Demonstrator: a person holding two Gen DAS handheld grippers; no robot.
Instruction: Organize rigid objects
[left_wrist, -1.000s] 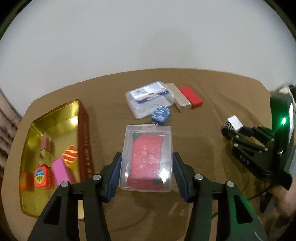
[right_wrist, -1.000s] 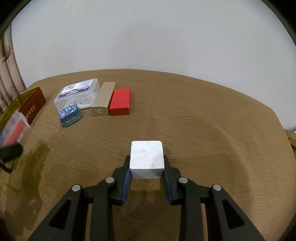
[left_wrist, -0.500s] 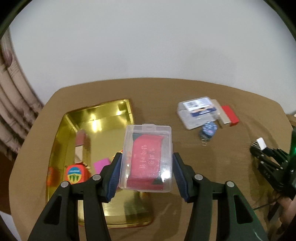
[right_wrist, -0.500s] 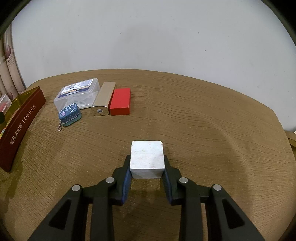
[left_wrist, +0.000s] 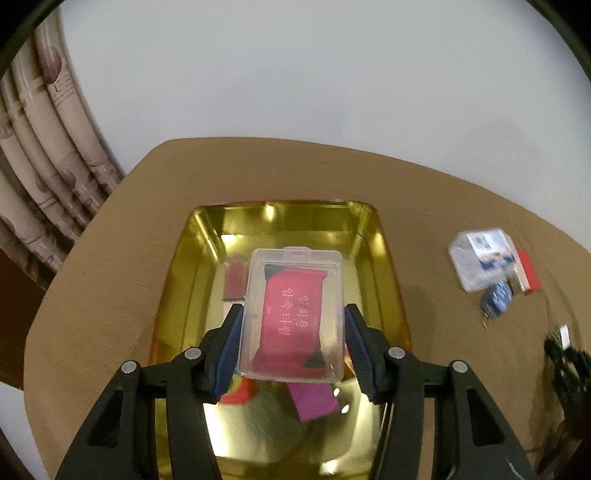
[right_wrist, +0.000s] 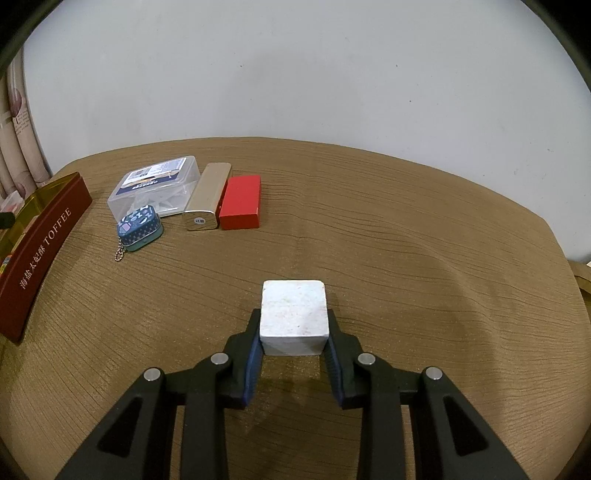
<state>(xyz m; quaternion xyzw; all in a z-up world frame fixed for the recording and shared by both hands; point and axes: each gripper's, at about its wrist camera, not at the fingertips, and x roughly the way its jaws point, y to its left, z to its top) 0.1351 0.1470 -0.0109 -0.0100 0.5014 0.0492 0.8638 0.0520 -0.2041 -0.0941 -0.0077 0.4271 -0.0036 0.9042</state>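
My left gripper (left_wrist: 293, 345) clamps 1 clear case (left_wrist: 293, 314) above the gold tin (left_wrist: 192, 273), hiding most of its 3 blurred pieces. My right gripper (right_wrist: 293, 345) pinches 1 white cube (right_wrist: 294, 315) over the counter (right_wrist: 424, 258), where 4 items lie.

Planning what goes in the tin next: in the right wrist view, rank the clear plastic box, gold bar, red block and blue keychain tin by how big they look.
1. clear plastic box
2. gold bar and red block: alike, so unranked
3. blue keychain tin, smallest

All four sit together at a similar distance from the camera, so nearness hardly skews this.
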